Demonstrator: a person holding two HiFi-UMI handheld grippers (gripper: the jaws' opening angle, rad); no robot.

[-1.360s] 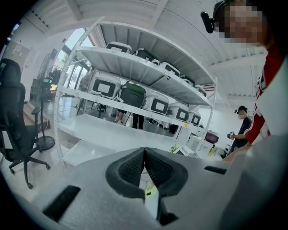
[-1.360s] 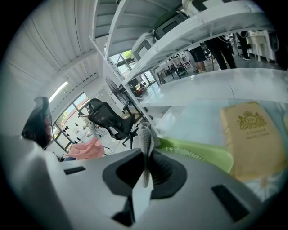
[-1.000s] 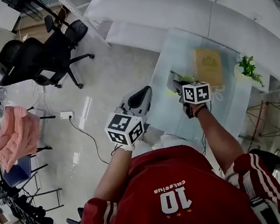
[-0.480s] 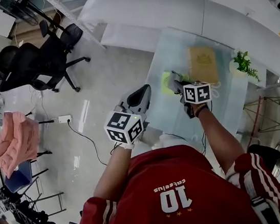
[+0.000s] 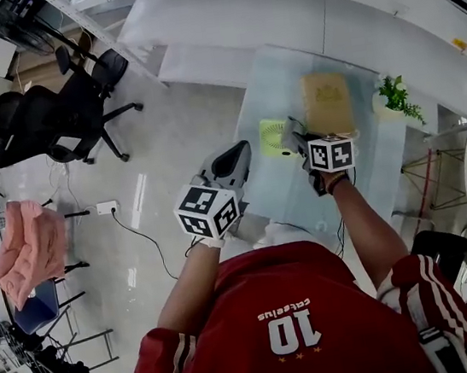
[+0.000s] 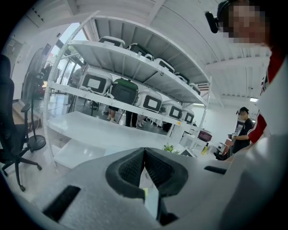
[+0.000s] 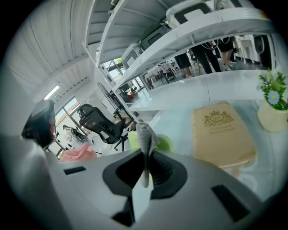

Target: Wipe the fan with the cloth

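Head view: small green fan [image 5: 273,136] sits on the glass bench [image 5: 281,187], just left of the tan box [image 5: 326,103]. Right hand-held gripper [image 5: 292,137] has its tip between box and fan, just beside the fan; can't tell if it's touching. Left hand-held gripper [image 5: 232,161] hangs off the bench edge, well left of the box.

Left gripper view: jaws pressed together, nothing in them. Only shelving ahead.

Right gripper view: jaws pinch a grey cloth [image 7: 145,134], which stands up past the tips. The fan is right behind it, left of the box.

Looks like the approach step. Lay the free cloth edge on the grille and press lightly. The fan looks light and may slide, so the left could steady it.
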